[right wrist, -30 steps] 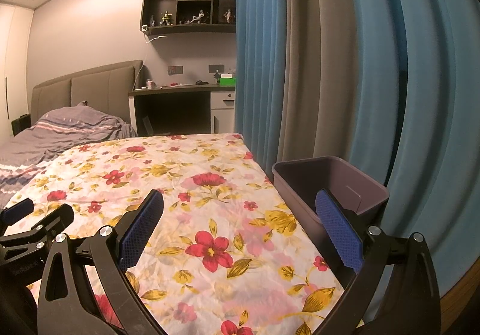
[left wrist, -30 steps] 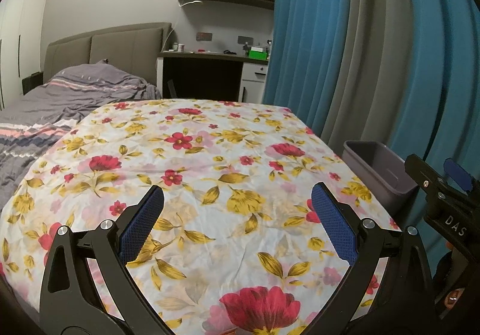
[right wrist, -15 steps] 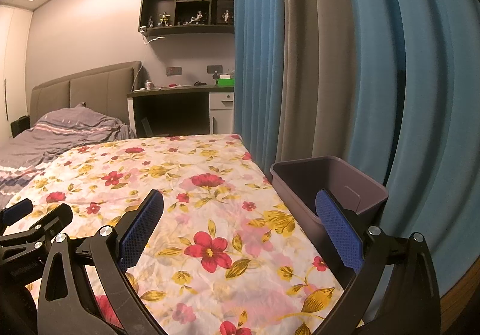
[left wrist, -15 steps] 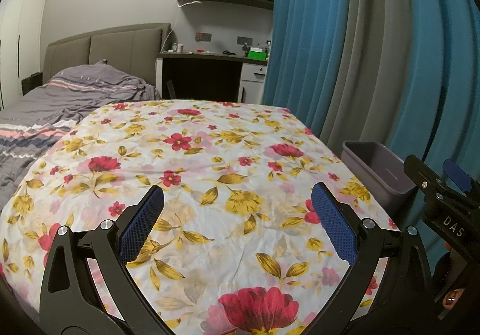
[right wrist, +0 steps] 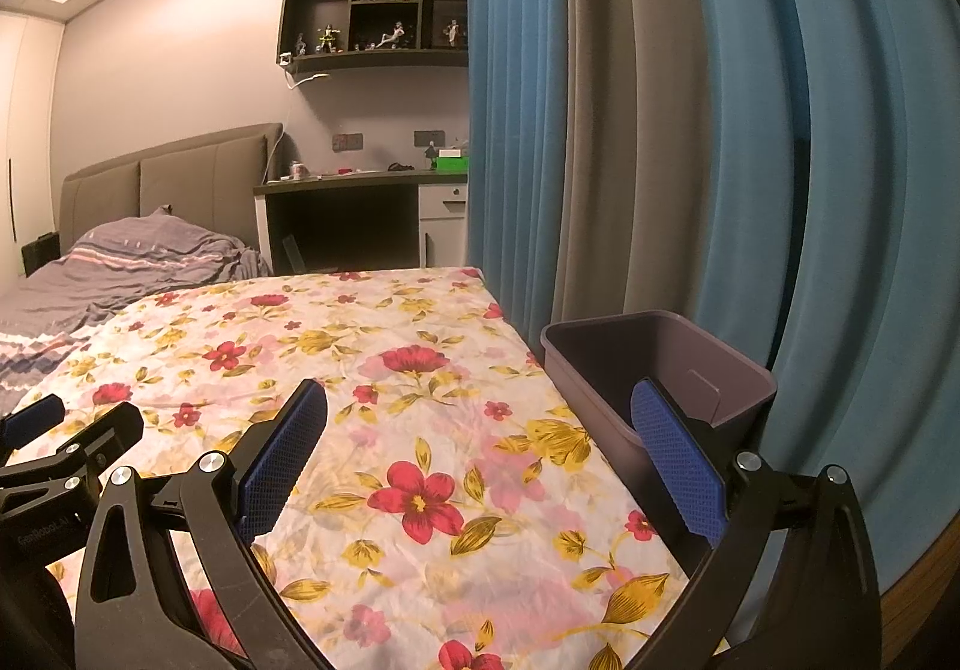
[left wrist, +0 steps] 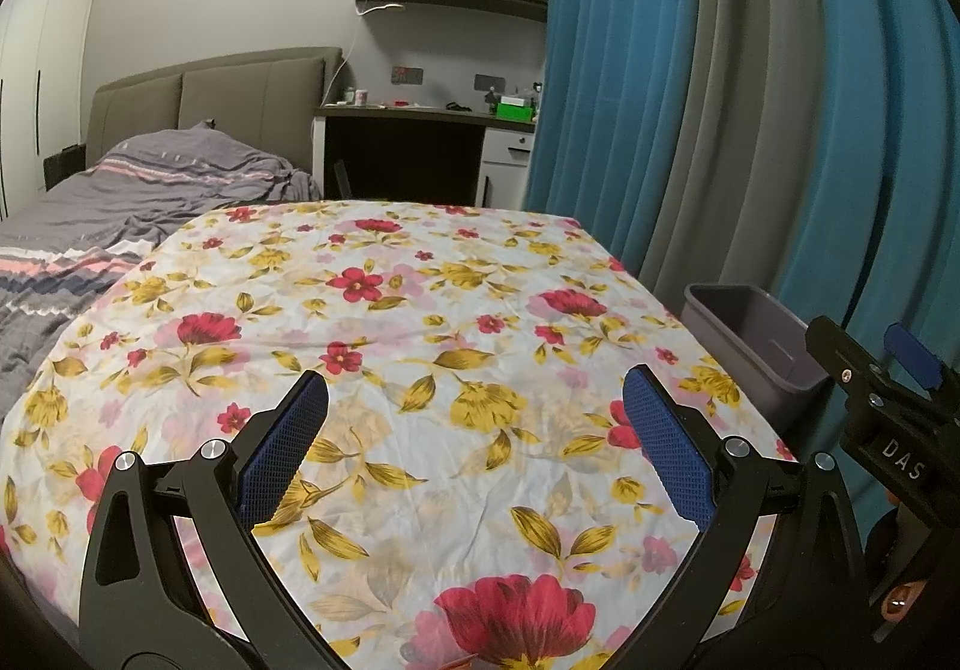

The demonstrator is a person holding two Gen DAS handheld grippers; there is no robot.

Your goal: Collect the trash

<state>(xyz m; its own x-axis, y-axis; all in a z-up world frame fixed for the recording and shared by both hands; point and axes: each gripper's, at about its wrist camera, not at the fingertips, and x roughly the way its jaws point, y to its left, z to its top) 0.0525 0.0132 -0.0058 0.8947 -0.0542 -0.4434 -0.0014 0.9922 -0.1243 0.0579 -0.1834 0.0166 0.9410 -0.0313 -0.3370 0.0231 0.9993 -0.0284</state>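
While both hover over the floral bed cover [left wrist: 456, 370], left tongs [left wrist: 474, 442] and right tongs [right wrist: 480, 448] stand spread wide, gripping and touching nothing. Grey bin [right wrist: 660, 364] sits at the bed's right edge, beside the curtain [right wrist: 750, 129].

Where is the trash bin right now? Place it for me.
The purple bin stands off the right edge of the floral-covered surface, against the blue and grey curtains. In the right wrist view it sits just behind that gripper's right finger; the left wrist view shows it mid-right.
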